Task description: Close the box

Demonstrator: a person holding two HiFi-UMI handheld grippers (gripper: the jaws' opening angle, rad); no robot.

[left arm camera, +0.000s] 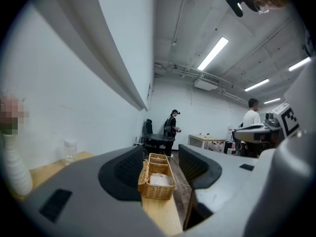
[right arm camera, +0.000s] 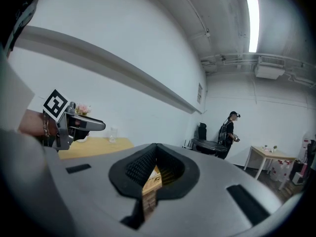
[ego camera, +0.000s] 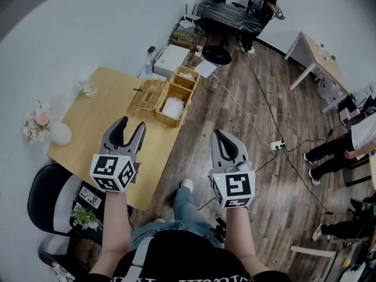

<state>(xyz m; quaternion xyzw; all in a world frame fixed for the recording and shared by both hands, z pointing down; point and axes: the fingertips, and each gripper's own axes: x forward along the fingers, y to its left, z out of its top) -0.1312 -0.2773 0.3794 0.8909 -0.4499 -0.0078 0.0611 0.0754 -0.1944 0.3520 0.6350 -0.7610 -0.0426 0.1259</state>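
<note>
Nothing of the closing is done yet, as far as I can judge. The wicker box [ego camera: 178, 89] sits at the far right edge of the desk [ego camera: 111, 116], open at the top, with 2 compartments showing and something white [ego camera: 174, 107] lying in the nearer one. A flat woven panel [ego camera: 147, 94] lies on the desk against the box's left side. I take it for the lid, thrown back, though I cannot see whether it is hinged. All of the job is left: reach the box, lift that panel and bring it over the top.

The person stands at the near end of the desk with both tools held up in the air, well short of the box.

The left tool [ego camera: 131, 124] hangs over the desk's near corner, jaws wide apart with nothing between them. Its own view shows only the far-off box in the gap.

The right tool [ego camera: 218, 134] is out past the desk edge, over the wooden floor. Its jaws are brought together at the tips and grip nothing; only a sliver of the desk and box shows through the slit behind them.
</note>
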